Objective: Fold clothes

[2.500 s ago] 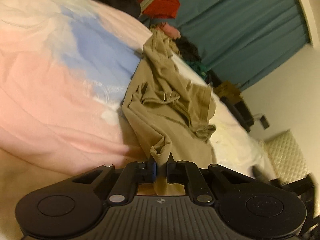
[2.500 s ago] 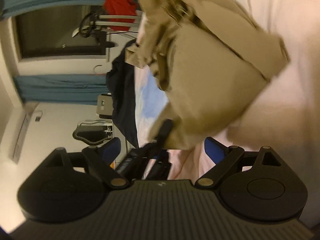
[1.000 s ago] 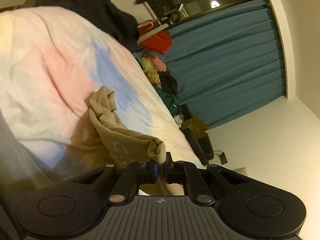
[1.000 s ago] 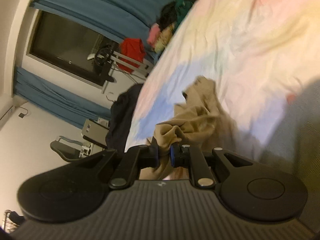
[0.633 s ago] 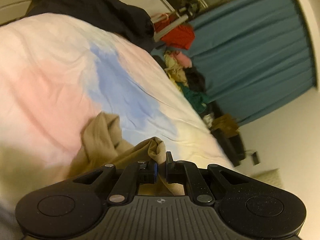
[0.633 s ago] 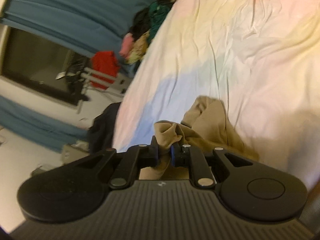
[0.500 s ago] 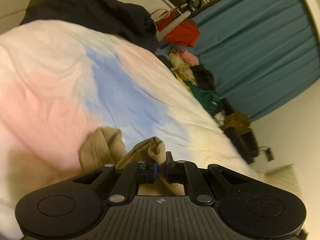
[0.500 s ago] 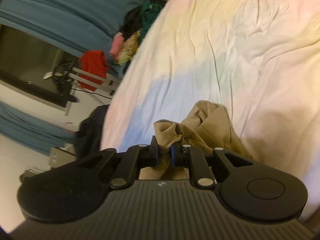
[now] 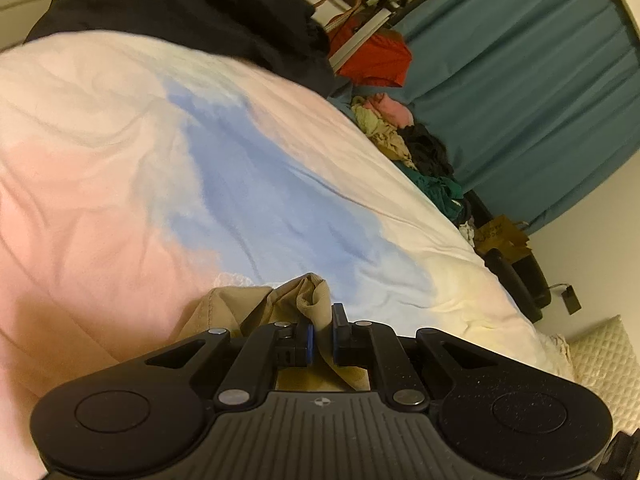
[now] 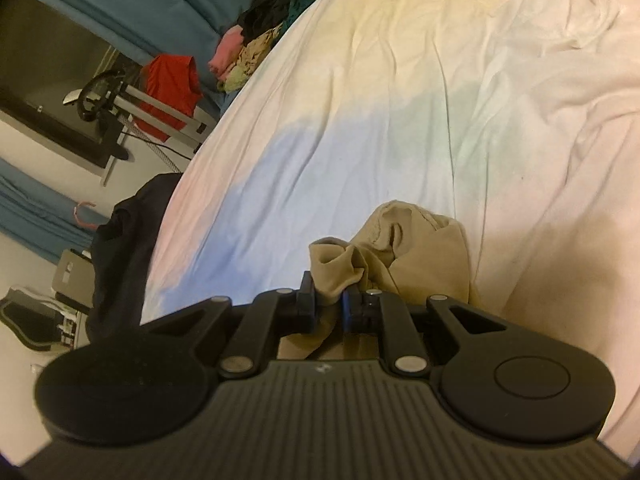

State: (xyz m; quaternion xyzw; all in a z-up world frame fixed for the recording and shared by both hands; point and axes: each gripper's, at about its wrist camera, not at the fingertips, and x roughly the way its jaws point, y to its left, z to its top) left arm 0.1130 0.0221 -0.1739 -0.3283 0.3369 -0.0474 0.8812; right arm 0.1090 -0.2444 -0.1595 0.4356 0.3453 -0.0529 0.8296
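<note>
My left gripper (image 9: 321, 330) is clenched on a bunched edge of the crumpled tan cotton garment (image 9: 240, 304), and my right gripper (image 10: 327, 306) is clamped on another bunched fold of it (image 10: 404, 256); both jaws have kept their hold since 2.5 seconds ago. Back then the garment hung spread out in front of me; now it sits low in a small heap on the pastel pink, blue and yellow bedsheet (image 9: 248, 184), just ahead of my jaws. Farther off, a pile of mixed clothes (image 9: 404, 140) lies at the bed's edge before the teal curtain (image 9: 520, 92).
</note>
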